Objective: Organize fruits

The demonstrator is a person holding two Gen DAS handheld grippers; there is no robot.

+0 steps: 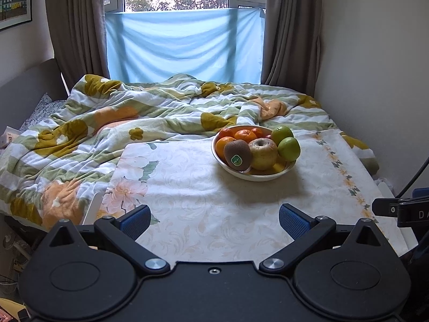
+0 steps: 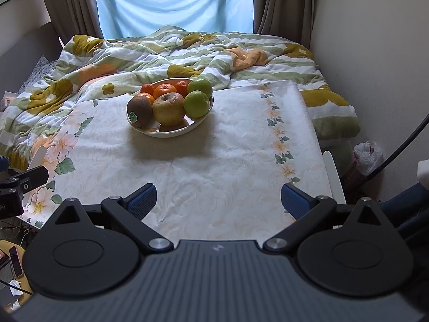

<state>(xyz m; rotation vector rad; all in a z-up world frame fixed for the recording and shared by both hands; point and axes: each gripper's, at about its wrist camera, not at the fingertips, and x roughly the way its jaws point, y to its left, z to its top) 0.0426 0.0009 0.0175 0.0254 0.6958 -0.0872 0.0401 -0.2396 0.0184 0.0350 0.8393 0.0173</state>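
A white bowl (image 1: 257, 176) of fruit stands on the floral-clothed table (image 1: 201, 201). It holds a kiwi (image 1: 237, 154) with a green sticker, a yellow apple (image 1: 263, 153), two green apples (image 1: 288, 149) and several oranges (image 1: 245, 135). My left gripper (image 1: 214, 218) is open and empty, well short of the bowl. In the right wrist view the bowl (image 2: 171, 133), kiwi (image 2: 139, 111), yellow apple (image 2: 169, 108) and green apples (image 2: 197, 103) lie ahead to the left. My right gripper (image 2: 218, 200) is open and empty over the cloth (image 2: 214, 161).
A rumpled flowered quilt (image 1: 107, 123) covers the bed behind the table. Curtains and a blue sheet hang at the window (image 1: 185, 45). A wall runs along the right (image 2: 375, 53). A plastic bag (image 2: 367, 157) sits on the floor at the right.
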